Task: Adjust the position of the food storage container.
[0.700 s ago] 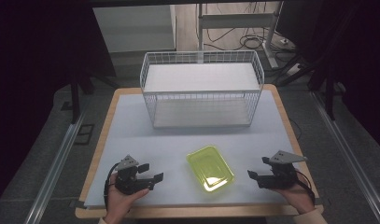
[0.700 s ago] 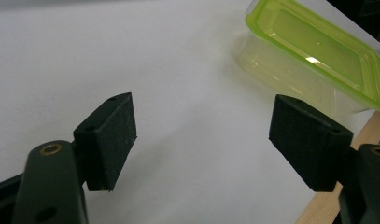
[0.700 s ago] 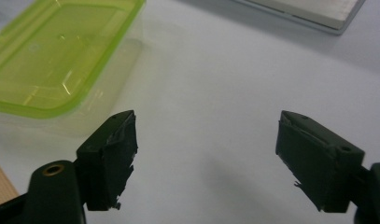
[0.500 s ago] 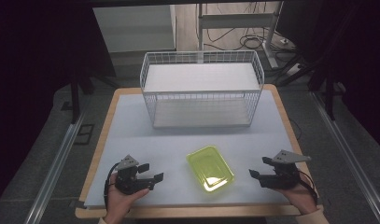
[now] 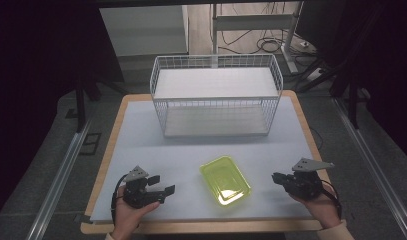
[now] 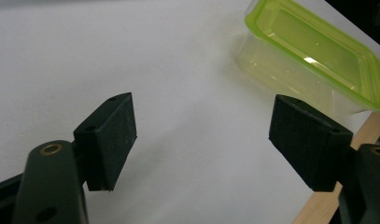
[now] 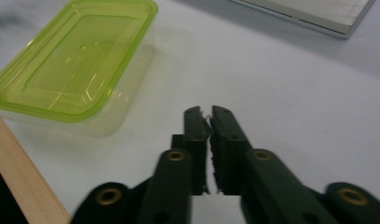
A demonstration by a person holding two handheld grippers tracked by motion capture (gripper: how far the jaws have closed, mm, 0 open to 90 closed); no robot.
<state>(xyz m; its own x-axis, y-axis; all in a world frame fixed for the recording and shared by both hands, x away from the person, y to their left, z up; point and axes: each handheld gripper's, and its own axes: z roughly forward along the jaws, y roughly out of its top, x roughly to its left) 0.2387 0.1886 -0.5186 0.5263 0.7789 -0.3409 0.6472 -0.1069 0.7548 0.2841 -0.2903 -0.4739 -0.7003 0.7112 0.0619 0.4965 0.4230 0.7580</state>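
Observation:
A clear plastic container with a lime-green lid (image 5: 225, 179) lies near the table's front edge, between both hands. It also appears as the lidded container (image 6: 313, 56) at the upper right of the left gripper view and as the same container (image 7: 75, 60) at the upper left of the right gripper view. My left gripper (image 5: 163, 191) rests at the front left, jaws wide open (image 6: 204, 142) with only bare table between them. At the front right, my right gripper (image 5: 276, 177) points toward the container with its jaws pressed together (image 7: 206, 114) and nothing held.
A white wire basket (image 5: 216, 95) stands at the back middle of the white table mat (image 5: 141, 145); its corner (image 7: 313, 14) shows in the right gripper view. The wooden table edge (image 5: 201, 227) runs along the front. Dark floor and metal rails flank the table.
The right hand has shifted very slightly; the left hand, container and basket stay where they were.

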